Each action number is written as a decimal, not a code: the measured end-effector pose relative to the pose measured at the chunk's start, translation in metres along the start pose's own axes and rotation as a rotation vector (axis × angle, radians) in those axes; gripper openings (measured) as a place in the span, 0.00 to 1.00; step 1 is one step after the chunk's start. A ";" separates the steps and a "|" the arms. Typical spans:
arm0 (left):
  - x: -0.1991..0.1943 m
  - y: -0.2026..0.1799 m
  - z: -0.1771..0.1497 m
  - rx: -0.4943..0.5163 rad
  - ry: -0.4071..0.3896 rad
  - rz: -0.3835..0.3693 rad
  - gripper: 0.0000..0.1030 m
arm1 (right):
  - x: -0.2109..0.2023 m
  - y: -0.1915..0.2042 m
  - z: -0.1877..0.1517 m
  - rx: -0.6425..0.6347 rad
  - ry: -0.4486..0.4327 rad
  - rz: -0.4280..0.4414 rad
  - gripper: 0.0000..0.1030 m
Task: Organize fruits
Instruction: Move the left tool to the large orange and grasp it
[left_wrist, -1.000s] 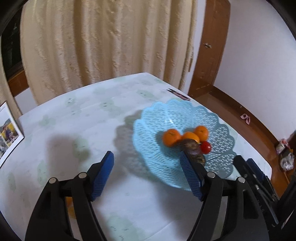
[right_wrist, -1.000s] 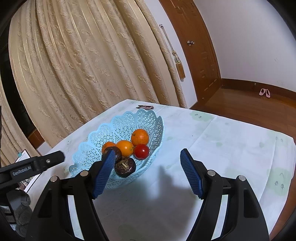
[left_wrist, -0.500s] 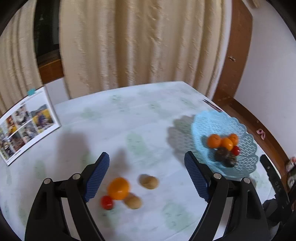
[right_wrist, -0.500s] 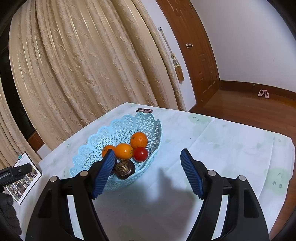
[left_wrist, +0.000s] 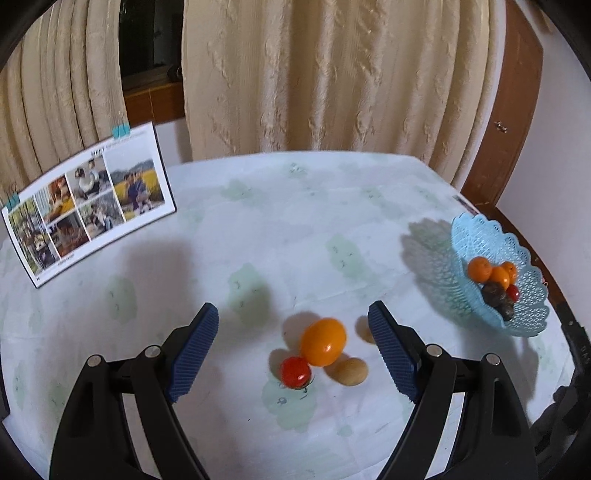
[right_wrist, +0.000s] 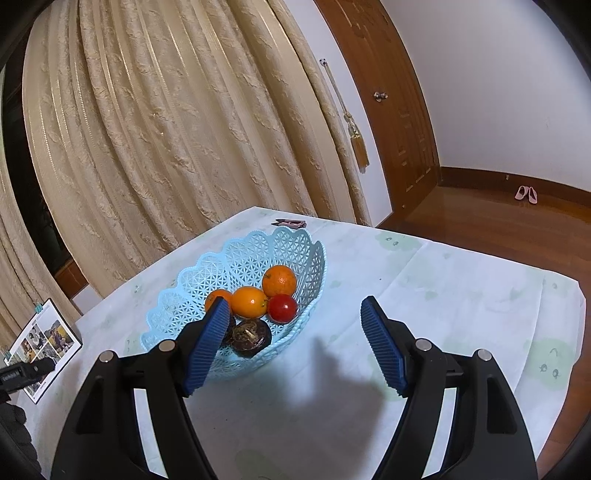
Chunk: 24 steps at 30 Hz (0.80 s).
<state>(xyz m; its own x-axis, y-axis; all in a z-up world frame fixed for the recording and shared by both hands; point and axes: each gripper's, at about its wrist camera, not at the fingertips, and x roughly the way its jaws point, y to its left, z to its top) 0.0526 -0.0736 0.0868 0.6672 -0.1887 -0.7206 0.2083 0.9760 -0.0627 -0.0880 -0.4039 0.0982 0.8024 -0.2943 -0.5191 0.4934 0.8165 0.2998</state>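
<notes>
Table (left_wrist: 295, 229) is wearing a white cloth printed with pale green patches; it is filling the lower half of both views. Cream curtain (left_wrist: 332, 74) is hanging behind the far edge, with a dark window gap showing at upper left in the left wrist view. Brown door (right_wrist: 402, 122) is standing to the right of the curtain, next to white walls and a wood floor where a pair of pink slippers (right_wrist: 526, 193) is lying.

Left gripper (left_wrist: 293, 343) is hovering over the near part of the table, jaws spread wide and holding nothing. Loose fruit is sitting between its fingers: an orange (left_wrist: 323, 341), a red tomato (left_wrist: 294, 372) touching it on the near-left side, and a tan fruit (left_wrist: 347, 371) just beside it on the near-right. A second tan fruit (left_wrist: 365, 332) is peeking out from behind the right finger.

Blue basket (left_wrist: 532, 317) is sitting near the right edge of the table, well apart from the loose fruit. It is holding three oranges, a red tomato and dark brown fruit.

Right gripper (right_wrist: 293, 341) is hanging just beside the basket (right_wrist: 236, 254), jaws wide apart, empty; its left finger is overlapping the basket's near rim in the view.

Photo card (left_wrist: 85, 199) is standing propped near the far-left edge. A small dark item (right_wrist: 290, 222) is lying at the far corner behind the basket; too small to identify.
</notes>
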 end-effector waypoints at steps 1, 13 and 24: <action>0.003 0.000 -0.002 0.000 0.006 0.001 0.80 | -0.001 0.000 0.000 -0.002 -0.003 -0.003 0.73; 0.049 -0.014 -0.015 0.054 0.108 -0.064 0.73 | -0.022 0.016 -0.015 -0.057 0.017 0.004 0.73; 0.078 -0.016 -0.023 0.060 0.180 -0.098 0.44 | -0.033 0.087 -0.036 -0.221 0.094 0.163 0.73</action>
<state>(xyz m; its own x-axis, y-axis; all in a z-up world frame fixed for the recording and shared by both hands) 0.0850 -0.1016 0.0152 0.5041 -0.2545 -0.8253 0.3114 0.9449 -0.1011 -0.0830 -0.3053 0.1126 0.8256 -0.1113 -0.5532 0.2670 0.9407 0.2091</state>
